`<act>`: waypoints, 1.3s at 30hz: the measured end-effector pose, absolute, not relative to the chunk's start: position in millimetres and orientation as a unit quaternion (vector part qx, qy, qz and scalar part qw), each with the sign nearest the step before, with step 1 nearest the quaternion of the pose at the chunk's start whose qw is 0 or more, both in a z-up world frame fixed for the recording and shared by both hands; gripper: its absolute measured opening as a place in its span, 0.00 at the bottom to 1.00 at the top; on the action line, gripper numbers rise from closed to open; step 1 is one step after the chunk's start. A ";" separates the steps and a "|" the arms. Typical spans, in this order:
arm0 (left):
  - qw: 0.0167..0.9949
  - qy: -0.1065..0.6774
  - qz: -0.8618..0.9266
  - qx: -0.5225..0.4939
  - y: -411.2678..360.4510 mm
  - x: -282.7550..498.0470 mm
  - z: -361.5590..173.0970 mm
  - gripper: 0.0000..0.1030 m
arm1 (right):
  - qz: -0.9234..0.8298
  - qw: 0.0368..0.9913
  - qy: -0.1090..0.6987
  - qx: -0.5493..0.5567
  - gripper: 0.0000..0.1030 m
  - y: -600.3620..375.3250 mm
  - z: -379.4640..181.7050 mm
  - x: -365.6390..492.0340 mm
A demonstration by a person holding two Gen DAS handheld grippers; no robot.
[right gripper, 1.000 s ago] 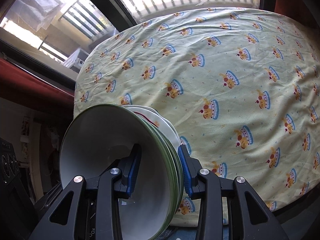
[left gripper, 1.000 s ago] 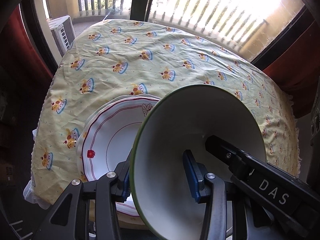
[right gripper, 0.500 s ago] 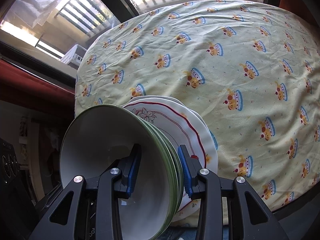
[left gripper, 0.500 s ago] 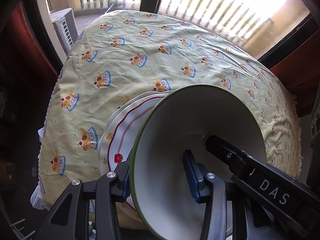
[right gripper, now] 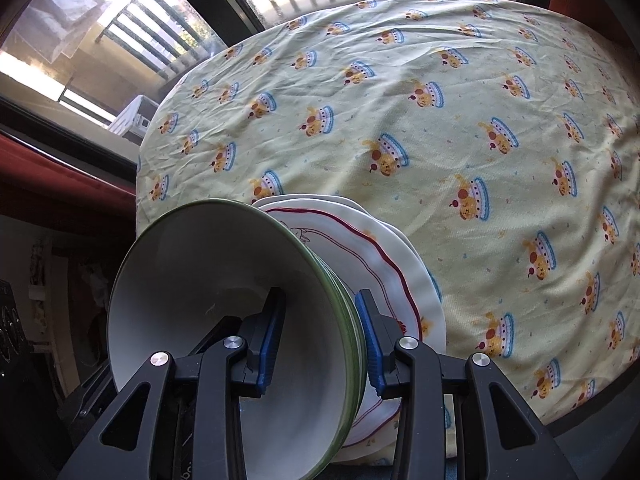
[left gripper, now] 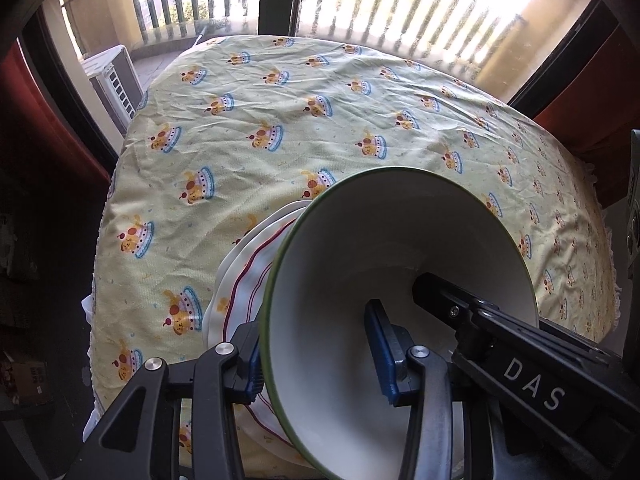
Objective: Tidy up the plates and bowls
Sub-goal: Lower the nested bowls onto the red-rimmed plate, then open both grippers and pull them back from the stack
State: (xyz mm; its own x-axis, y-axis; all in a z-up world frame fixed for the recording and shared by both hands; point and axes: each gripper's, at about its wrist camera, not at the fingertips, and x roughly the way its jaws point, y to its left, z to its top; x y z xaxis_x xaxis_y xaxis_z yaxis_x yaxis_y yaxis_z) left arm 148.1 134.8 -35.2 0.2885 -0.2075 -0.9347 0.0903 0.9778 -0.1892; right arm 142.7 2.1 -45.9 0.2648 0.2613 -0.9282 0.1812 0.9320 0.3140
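Both grippers clamp the same stack of green-rimmed white bowls [left gripper: 400, 292], held up on edge near the table's near side. In the left wrist view, the left gripper [left gripper: 320, 352] has one blue pad outside the bowl wall at about 8 o'clock of the rim and the other inside the white hollow, clenched on the wall. The black arm of the right gripper, lettered DAS, reaches into the bowl from 4 o'clock.

In the right wrist view, the right gripper [right gripper: 320, 340] pinches the stack's wall too: its left pad lies inside the top bowl, its right pad against the outside, where several green rims sit nested tightly together. The bowl stack fills that frame from 6 to 9 o'clock.

Behind the bowls lies a pile of white scalloped plates [right gripper: 384, 256], the top one edged with a red line and a faint drawing; whether the bowls touch it cannot be told. The plates rest on a pale yellow tablecloth [left gripper: 280, 112] printed with crowned cakes. At 12 o'clock, beyond the cloth, stand bright window bars [left gripper: 400, 4].
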 end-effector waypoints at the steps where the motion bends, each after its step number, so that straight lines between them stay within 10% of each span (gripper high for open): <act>1: 0.801 0.588 -0.095 -0.052 135.8 147.2 -35.7 0.42 | 0.025 0.776 0.604 0.182 0.40 2.0 -45.8 141.7; 32: 0.857 0.511 -0.011 -0.061 125.1 89.6 3.3 0.64 | 0.040 0.840 0.533 0.094 0.66 -12.3 -2.5 104.6; 39: 0.895 0.445 0.014 -0.035 106.6 60.2 28.1 0.84 | 0.048 0.878 0.470 0.078 0.72 -39.4 25.5 73.3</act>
State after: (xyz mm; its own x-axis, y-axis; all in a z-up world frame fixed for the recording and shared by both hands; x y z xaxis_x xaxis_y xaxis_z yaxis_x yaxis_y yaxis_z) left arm 60.2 106.6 28.1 0.6030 -0.0067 -0.7977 -0.0564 0.9971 -0.0510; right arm 73.3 -39.4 25.5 0.5543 0.1574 -0.8173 -0.0107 0.9832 0.1821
